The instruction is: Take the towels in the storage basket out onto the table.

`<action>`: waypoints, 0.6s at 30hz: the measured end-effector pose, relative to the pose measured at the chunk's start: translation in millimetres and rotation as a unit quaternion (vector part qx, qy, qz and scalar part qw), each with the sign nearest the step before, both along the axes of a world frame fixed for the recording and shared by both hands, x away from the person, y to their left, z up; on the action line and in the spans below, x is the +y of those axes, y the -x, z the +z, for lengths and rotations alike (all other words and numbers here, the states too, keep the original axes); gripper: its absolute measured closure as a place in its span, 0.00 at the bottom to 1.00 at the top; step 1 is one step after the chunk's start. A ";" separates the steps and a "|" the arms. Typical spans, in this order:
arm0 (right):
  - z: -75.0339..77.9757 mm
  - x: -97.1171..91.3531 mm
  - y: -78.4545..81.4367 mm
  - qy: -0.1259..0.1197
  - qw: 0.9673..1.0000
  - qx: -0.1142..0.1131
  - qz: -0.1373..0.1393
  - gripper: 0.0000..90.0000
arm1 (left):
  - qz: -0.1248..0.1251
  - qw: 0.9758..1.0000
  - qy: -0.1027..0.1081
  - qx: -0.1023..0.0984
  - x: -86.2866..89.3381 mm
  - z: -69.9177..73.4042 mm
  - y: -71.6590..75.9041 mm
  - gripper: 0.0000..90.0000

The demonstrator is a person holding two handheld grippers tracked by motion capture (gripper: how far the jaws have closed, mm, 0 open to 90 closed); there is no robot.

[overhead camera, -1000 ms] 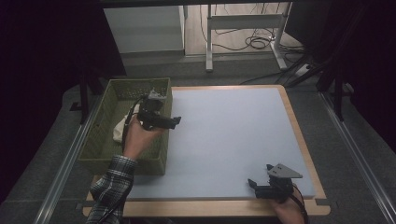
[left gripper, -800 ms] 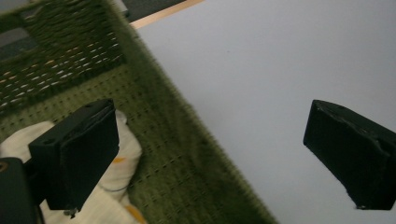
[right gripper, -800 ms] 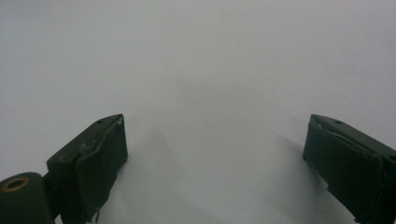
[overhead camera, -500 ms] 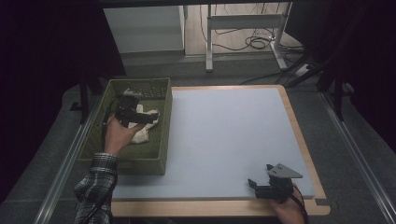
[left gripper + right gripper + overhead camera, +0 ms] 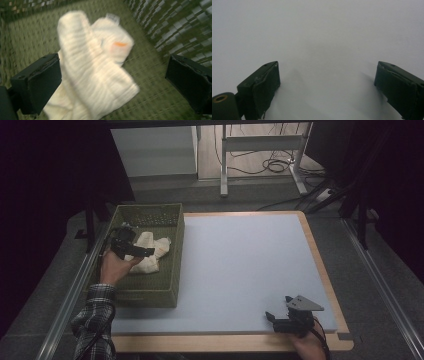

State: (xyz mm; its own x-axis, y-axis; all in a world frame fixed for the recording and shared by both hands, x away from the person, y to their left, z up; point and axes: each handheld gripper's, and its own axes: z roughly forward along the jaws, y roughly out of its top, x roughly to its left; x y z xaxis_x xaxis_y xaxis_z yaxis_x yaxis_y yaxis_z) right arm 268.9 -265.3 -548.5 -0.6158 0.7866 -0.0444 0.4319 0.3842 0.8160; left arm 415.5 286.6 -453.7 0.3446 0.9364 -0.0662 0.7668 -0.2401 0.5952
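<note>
cloth [image 5: 150,254] in basket [image 5: 150,292] | basket at mat's [image 5: 245,270] left edge

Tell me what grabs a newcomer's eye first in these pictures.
The cream cloth crumpled inside the green basket at the table's left stands out, with the left gripper poised over it, jaws wide open. Next, the pale blue mat, where the right gripper sits at the near edge, jaws open.

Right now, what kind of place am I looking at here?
Probably a lab or workshop bench set up for recording handling work. A wood-framed table with a pale mat stands on a bare floor, loose cables trail by metal stand legs behind, and a hand-held left gripper reaches into a green basket.
</note>
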 end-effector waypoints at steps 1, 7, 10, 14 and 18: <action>0.0 0.0 0.0 0.000 1.000 0.000 0.000 0.07 | 0.001 1.000 -0.003 0.006 1.1 -2.8 -1.3 0.01; 0.0 0.0 0.0 0.000 1.000 0.000 0.000 0.07 | 0.011 0.998 -0.028 0.048 7.4 -21.5 -15.6 0.02; 0.0 0.0 0.0 0.000 1.000 0.000 0.000 0.07 | 0.017 0.997 -0.041 0.067 8.1 -28.2 -25.1 0.02; 0.0 0.0 0.0 0.000 1.000 0.000 0.000 0.07 | 0.018 0.993 -0.065 0.098 6.2 -32.9 -36.8 0.02; 0.0 0.0 0.0 0.000 1.000 0.000 0.000 0.07 | 0.016 0.990 -0.065 0.121 3.7 -38.1 -47.1 0.02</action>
